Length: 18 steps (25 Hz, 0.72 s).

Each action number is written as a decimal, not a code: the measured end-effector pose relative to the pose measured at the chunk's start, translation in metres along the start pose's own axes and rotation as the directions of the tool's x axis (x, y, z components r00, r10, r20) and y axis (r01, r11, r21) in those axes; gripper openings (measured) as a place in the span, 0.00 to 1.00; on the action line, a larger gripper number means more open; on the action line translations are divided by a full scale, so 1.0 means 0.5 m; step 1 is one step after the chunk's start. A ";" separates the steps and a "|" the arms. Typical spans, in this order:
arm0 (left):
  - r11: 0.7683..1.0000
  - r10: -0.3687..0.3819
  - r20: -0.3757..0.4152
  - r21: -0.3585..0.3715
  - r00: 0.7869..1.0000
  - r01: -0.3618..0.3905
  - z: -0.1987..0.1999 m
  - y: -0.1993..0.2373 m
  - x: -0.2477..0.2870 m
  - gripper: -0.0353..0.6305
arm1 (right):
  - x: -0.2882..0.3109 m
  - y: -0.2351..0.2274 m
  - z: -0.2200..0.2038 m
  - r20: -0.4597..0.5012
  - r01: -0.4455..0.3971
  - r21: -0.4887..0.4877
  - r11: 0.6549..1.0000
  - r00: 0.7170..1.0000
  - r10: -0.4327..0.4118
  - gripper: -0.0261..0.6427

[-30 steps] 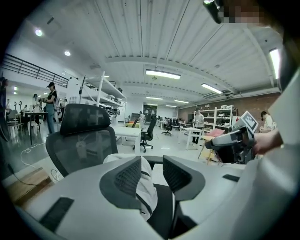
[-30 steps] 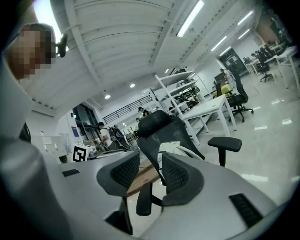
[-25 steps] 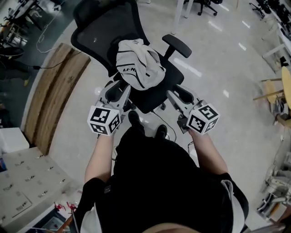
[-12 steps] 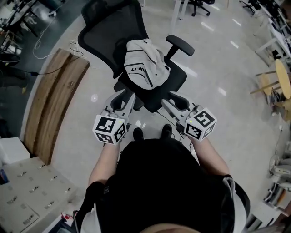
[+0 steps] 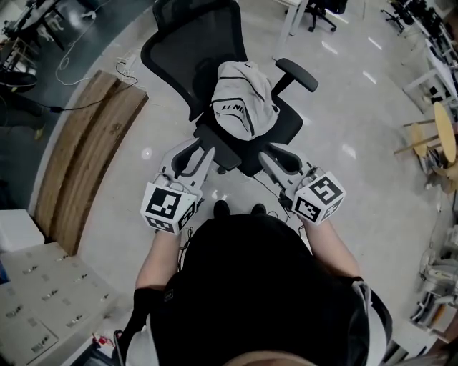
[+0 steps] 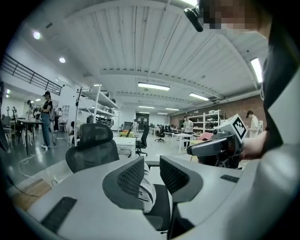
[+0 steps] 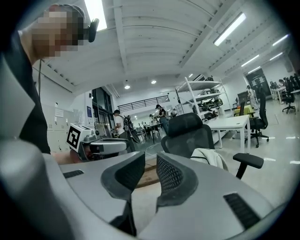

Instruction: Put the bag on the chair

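Observation:
The white bag with black trim lies on the seat of the black mesh office chair, leaning against its backrest. Both grippers hover in front of the seat, apart from the bag. My left gripper and my right gripper have just been closing their jaws; a narrow gap remains in each and nothing is between them. In the left gripper view the bag shows beyond the jaws of the left gripper. In the right gripper view the bag lies right of the right gripper.
A wooden board lies on the glossy floor to the left, grey lockers stand at lower left. The person's shoes are just before the chair base. Another chair and desks stand farther off, a round table at right.
Both grippers have drawn back from the chair toward the person, and their jaws have narrowed. The bag stays on the seat.

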<state>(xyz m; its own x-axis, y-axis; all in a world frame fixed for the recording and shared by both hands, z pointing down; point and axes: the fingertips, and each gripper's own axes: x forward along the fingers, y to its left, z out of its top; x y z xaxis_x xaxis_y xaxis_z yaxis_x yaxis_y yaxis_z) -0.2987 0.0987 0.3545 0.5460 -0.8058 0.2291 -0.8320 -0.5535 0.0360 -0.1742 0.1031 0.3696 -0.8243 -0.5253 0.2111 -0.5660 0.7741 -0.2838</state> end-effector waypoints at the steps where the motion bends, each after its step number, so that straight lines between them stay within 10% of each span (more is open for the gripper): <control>1: 1.000 0.013 -0.001 0.010 1.000 -0.013 0.003 0.002 0.001 0.22 | -0.001 -0.001 0.008 0.002 -0.005 -0.011 1.000 1.000 0.005 0.17; 18: 0.999 -0.052 0.020 0.016 0.998 0.052 0.064 -0.109 0.116 0.19 | -0.128 -0.060 0.085 0.122 0.024 -0.069 0.997 0.992 -0.016 0.08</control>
<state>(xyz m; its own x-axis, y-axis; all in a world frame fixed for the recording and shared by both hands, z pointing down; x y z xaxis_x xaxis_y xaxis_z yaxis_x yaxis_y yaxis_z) -0.2185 0.0756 0.3345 0.5907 -0.7797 0.2078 -0.8009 -0.5980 0.0327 -0.1052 0.0986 0.3246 -0.8108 -0.5766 0.1002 -0.5836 0.7835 -0.2134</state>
